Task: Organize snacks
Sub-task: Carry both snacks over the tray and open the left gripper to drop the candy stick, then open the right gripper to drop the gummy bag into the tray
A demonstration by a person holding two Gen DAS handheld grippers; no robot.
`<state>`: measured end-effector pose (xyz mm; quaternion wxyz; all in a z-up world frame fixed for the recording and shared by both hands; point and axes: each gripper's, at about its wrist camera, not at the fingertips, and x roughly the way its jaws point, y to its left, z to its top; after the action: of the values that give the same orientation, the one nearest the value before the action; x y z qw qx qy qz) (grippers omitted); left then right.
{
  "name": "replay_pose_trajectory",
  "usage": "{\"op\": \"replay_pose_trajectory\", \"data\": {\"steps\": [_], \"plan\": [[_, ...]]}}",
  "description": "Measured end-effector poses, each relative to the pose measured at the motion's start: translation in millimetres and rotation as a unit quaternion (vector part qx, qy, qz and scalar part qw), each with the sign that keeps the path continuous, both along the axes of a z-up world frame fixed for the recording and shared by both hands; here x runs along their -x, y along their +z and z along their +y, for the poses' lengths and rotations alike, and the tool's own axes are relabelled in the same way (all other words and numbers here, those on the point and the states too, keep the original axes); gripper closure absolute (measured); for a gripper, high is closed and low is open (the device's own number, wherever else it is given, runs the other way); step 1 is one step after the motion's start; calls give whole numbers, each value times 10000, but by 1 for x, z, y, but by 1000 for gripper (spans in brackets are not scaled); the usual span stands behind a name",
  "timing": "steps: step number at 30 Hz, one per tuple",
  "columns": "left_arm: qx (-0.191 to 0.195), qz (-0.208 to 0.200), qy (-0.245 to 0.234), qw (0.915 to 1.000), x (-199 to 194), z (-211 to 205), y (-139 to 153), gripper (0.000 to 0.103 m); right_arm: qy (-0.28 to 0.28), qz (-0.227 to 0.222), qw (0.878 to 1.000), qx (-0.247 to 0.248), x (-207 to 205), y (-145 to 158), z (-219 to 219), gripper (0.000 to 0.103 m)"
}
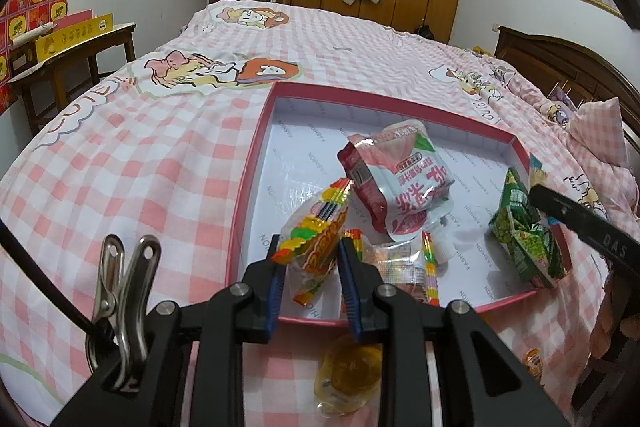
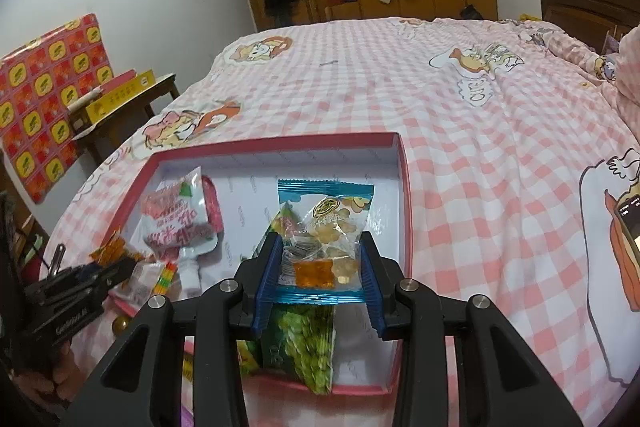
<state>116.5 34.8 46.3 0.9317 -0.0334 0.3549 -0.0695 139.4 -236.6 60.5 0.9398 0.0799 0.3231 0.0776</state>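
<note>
Pink box loading underway: left gripper clamping rainbow candy pack, right gripper clamping gummy bag, next lower centre-frame and release.

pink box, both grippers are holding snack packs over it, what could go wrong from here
1. The left gripper pinches the rainbow candy pack by one end, so it may twist or slip out.
2. The green packet leans on the pink box near wall; dropping the gummy bear pack from the right gripper could tip it out.
3. The jelly cup on the bed may get overlooked.
</note>
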Motion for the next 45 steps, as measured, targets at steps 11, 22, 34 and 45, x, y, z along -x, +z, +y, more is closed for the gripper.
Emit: {"op": "replay_pose_trajectory", "data": {"steps": [11, 22, 34, 45], "plan": [[-14, 0, -1, 10000, 1, -2, 0, 75, -87, -54, 9999, 15, -22, 4, 0, 64], [-46, -50, -32, 10000, 2, -4, 3, 65, -55, 89, 9999, -100, -24, -2, 0, 51], [-40, -258, 57, 9996, 18, -2, 22, 47, -84, -53, 9999, -31, -6, 11, -2, 44], [190, -205, 120, 9995, 39, 6, 34, 45, 101, -241, 9990, -370, 27, 26, -1, 39]]}}
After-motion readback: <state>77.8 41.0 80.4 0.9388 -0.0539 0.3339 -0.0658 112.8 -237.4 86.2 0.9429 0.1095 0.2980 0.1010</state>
